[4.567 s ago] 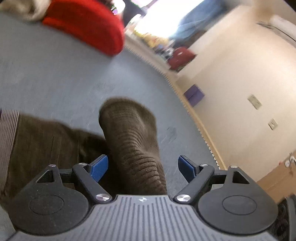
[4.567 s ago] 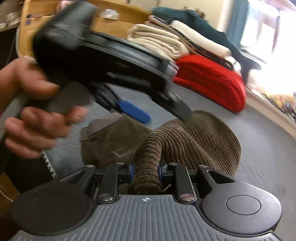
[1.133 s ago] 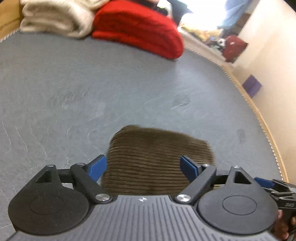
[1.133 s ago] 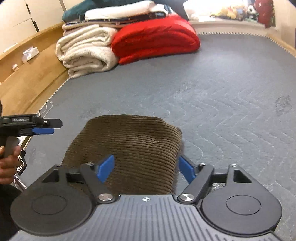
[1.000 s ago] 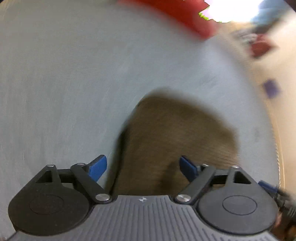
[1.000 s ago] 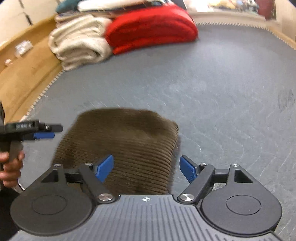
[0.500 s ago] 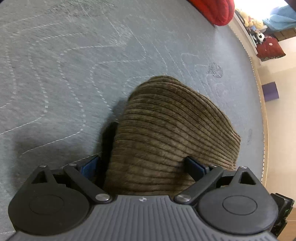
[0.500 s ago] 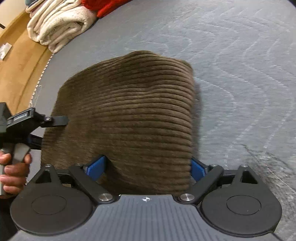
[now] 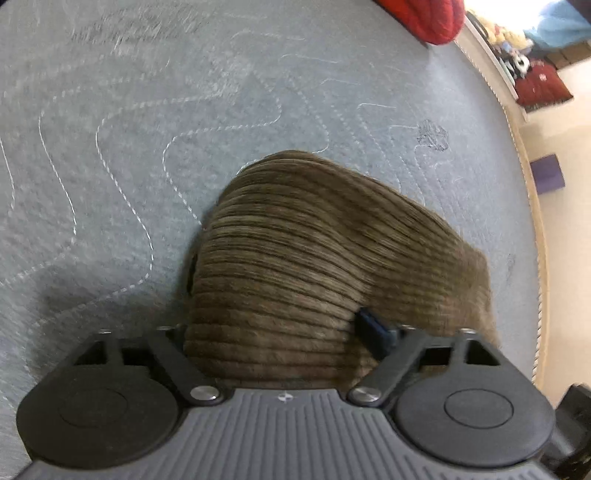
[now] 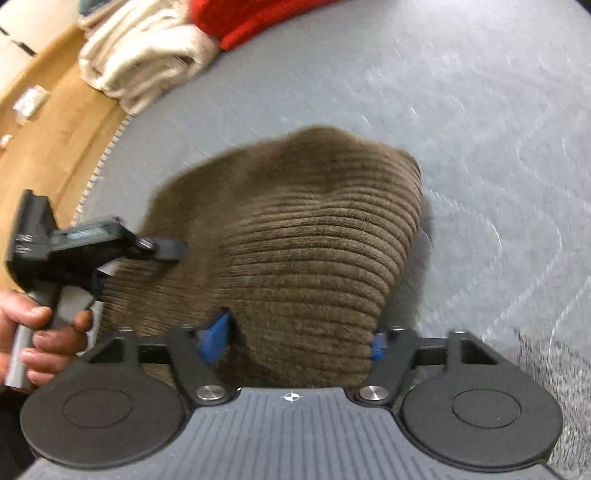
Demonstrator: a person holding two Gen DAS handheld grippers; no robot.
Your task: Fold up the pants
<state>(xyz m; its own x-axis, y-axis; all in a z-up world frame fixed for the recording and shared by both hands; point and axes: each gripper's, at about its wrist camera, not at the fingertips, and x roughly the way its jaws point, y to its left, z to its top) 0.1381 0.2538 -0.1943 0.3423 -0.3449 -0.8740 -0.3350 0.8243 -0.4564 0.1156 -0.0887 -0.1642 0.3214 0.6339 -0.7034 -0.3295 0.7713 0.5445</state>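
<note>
— So where are the pants (image 9: 325, 266)?

— Folded into a brown corduroy bundle on the grey quilted mattress (image 9: 147, 122); both tools are down on its near edge.

— And the left tool (image 9: 273, 328)?

— Its jaws have just been closing with the corduroy bulging between them; one blue pad (image 9: 371, 325) digs into the cloth, the other is hidden, so I cannot tell whether it grips.

— The right tool (image 10: 295, 336)?

— Its jaws have just been closing too, and both blue pads (image 10: 214, 334) press into the fold; it grips the pants.

— Anything else?

— A hand (image 10: 40, 339) holds the left tool at the bundle's far side; cream towels (image 10: 144, 55) and a red blanket (image 10: 258, 18) lie well beyond.
</note>
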